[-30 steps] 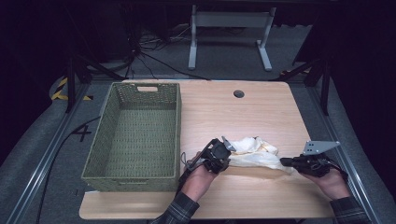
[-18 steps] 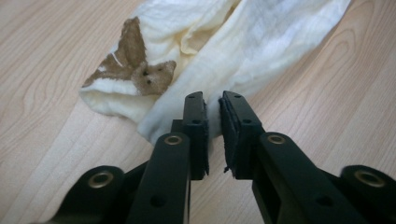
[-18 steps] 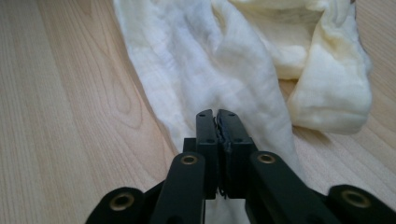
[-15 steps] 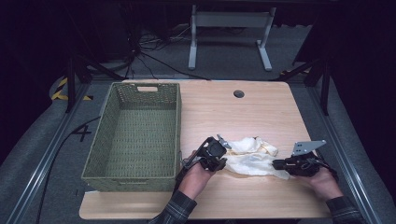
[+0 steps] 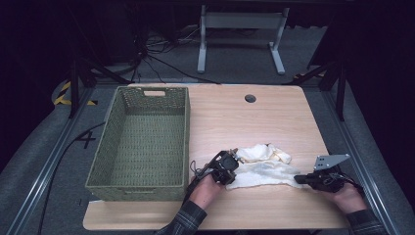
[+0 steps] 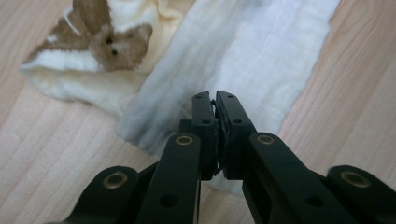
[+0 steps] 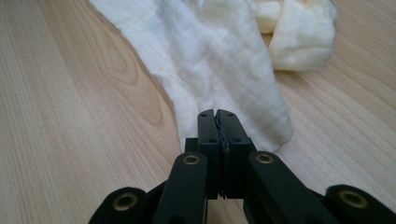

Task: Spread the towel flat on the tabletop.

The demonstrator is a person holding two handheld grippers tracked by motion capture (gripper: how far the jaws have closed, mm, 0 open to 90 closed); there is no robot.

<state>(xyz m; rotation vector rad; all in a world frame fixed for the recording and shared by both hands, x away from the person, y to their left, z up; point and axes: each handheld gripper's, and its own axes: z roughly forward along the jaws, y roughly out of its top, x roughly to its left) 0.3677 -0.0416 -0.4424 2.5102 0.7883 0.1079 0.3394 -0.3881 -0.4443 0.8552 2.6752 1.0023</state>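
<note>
A thin white cloth (image 5: 264, 172) lies stretched flat on the wooden table (image 5: 254, 122) between my two grippers. My left gripper (image 5: 231, 170) is shut on its left end, where the jaws press together over the fabric (image 6: 261, 56). My right gripper (image 5: 298, 179) is shut on the right corner, and the white cloth (image 7: 210, 60) runs away from its tips. Behind it lies a crumpled cream cloth (image 5: 262, 152) with a brown bear print (image 6: 116, 42), touching the white one.
A green woven basket (image 5: 142, 142), with nothing in it, stands on the left half of the table close to my left hand. A round cable hole (image 5: 250, 98) sits near the far edge. Bare wood extends behind the cloths and to the right.
Both grippers have drawn slightly toward the near edge, pulling the white cloth out from the cream pile so that it lies flatter and longer.
</note>
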